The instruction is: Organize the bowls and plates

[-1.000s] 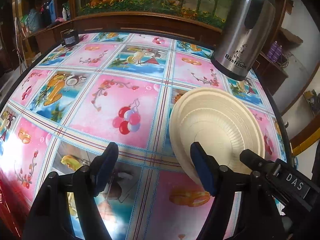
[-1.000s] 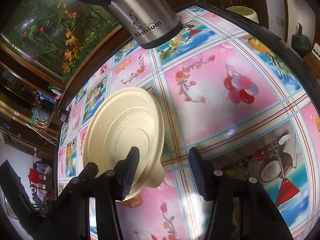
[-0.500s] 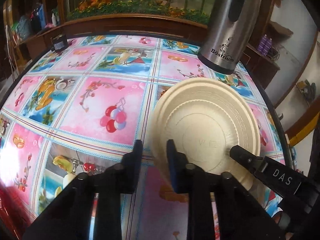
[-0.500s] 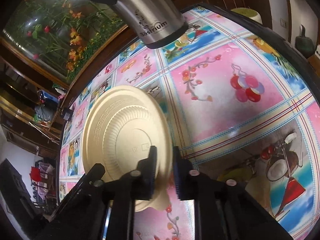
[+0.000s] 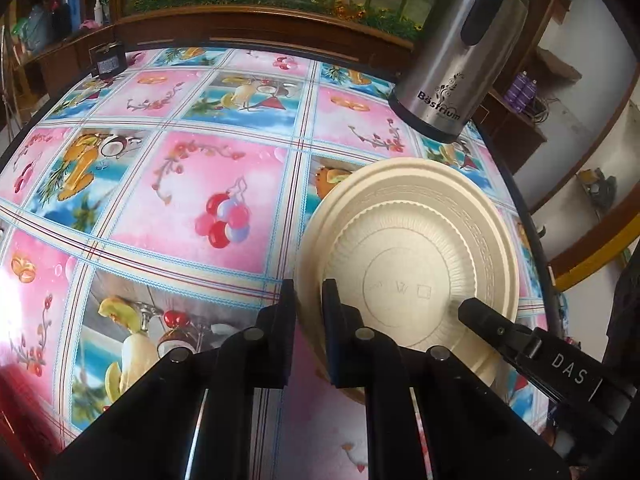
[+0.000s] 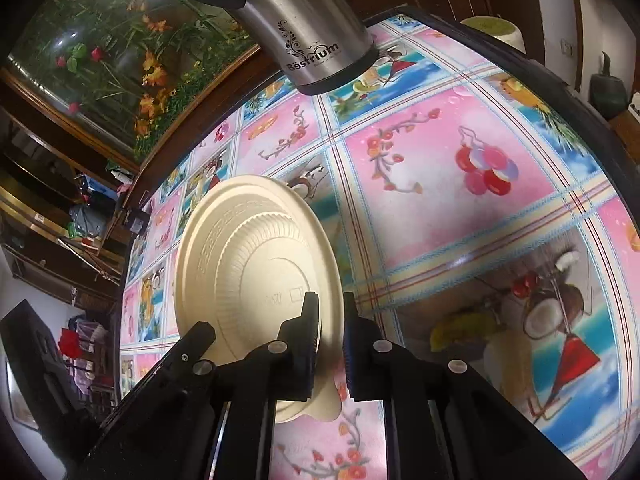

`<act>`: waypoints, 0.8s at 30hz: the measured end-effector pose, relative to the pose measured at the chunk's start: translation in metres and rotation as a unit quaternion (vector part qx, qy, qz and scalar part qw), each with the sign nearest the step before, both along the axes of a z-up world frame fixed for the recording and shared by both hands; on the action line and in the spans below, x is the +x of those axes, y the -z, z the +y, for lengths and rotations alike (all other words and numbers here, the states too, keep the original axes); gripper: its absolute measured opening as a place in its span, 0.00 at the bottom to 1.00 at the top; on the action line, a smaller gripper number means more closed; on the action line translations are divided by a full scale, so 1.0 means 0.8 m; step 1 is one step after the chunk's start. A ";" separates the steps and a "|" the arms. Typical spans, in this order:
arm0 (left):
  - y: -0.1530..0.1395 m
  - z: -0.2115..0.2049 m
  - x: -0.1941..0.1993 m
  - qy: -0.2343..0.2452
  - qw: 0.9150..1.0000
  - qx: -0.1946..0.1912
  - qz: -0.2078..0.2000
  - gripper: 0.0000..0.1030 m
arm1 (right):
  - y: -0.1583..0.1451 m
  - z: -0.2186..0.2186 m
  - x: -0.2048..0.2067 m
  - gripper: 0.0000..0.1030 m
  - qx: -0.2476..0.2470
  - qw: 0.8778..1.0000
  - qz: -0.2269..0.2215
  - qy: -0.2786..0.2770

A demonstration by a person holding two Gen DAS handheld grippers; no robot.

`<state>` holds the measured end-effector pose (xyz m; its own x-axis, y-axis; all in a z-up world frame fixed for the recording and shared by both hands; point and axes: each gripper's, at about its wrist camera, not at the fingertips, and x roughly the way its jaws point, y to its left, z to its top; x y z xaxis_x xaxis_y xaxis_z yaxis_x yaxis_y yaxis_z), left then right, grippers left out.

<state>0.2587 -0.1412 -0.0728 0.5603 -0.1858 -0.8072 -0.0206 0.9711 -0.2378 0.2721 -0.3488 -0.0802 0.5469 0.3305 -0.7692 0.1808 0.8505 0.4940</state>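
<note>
Plate (image 5: 416, 256): cream disposable plate, underside facing up, ribbed wall and an embossed band round the rim; it lies at the right part of the counter (image 5: 224, 184), held at two opposite edges, and its bottom carries faint moulded marks.
Left tool (image 5: 309, 300): clenched on the plate's left rim, which passes between the two black fingers; the jaws have just been closing onto it.
Right tool (image 6: 331, 312): clenched on the plate's right rim, one finger on the underside, the other outside the edge; these jaws too have just been closing onto the rim. In the left wrist view its body shows at the plate's right edge, lettered "DAS".
Counter: covered by a glossy cloth of pink and blue squares printed with fruit, balloons and flowers.
Steel flask (image 5: 460, 52): upright, black handle, lettered "Bästrium", standing beyond the plate near the far right edge of the counter, apart from it.
Black adapter (image 5: 107, 62): small box at the far left edge of the counter.
Background: dark wooden cabinet with a planted glass tank (image 6: 104, 56) behind the counter.
</note>
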 end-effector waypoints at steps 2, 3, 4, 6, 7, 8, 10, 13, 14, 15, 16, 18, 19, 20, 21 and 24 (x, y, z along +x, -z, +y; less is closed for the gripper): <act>0.002 0.007 0.000 0.002 1.000 -0.026 0.017 0.09 | -0.003 0.001 -0.004 0.11 -0.004 1.000 0.001 0.000; 0.003 0.010 0.001 0.004 0.999 -0.039 0.025 0.09 | -0.004 0.000 -0.006 0.11 -0.003 1.000 0.004 0.002; 0.005 0.014 0.002 0.005 0.998 -0.050 0.034 0.08 | -0.004 -0.001 -0.008 0.11 -0.002 1.000 0.006 0.004; 0.008 0.017 0.001 0.006 0.997 -0.066 0.046 0.08 | -0.005 -0.003 -0.011 0.11 0.004 1.000 0.009 0.005; 0.009 0.018 0.001 0.006 0.996 -0.071 0.052 0.08 | -0.005 -0.003 -0.012 0.11 0.004 1.000 0.010 0.004; 0.010 0.020 0.000 0.006 0.995 -0.079 0.058 0.08 | -0.005 -0.002 -0.014 0.11 0.001 1.000 0.013 0.004; 0.011 0.023 -0.002 0.005 0.994 -0.086 0.063 0.08 | -0.006 -0.001 -0.017 0.11 0.000 1.000 0.015 0.003; 0.007 0.024 -0.007 0.005 0.995 -0.084 0.062 0.08 | -0.007 -0.001 -0.020 0.11 0.003 1.000 0.016 0.001; 0.006 0.024 -0.009 0.005 0.995 -0.083 0.060 0.08 | -0.008 0.000 -0.022 0.11 0.004 1.000 0.016 0.000; 0.005 0.024 -0.010 0.006 0.995 -0.082 0.060 0.08 | -0.008 0.000 -0.024 0.11 0.004 1.000 0.015 -0.001; 0.004 0.024 -0.013 0.006 0.995 -0.082 0.059 0.08 | -0.008 0.000 -0.025 0.11 0.004 1.000 0.015 -0.001; 0.001 0.024 -0.018 0.008 0.995 -0.080 0.057 0.08 | -0.009 -0.001 -0.030 0.11 0.008 1.000 0.014 -0.001; -0.002 0.024 -0.021 0.009 0.995 -0.077 0.055 0.08 | -0.010 -0.001 -0.033 0.11 0.009 1.000 0.014 -0.002; -0.005 0.023 -0.026 0.011 0.996 -0.072 0.049 0.08 | -0.010 -0.002 -0.035 0.11 0.010 1.000 0.013 -0.002; -0.009 0.021 -0.032 0.013 0.997 -0.067 0.042 0.08 | -0.011 -0.003 -0.038 0.11 0.013 1.000 0.013 -0.003; -0.020 0.018 -0.048 0.018 0.998 -0.057 0.031 0.08 | -0.013 -0.006 -0.050 0.09 0.018 1.000 0.011 -0.004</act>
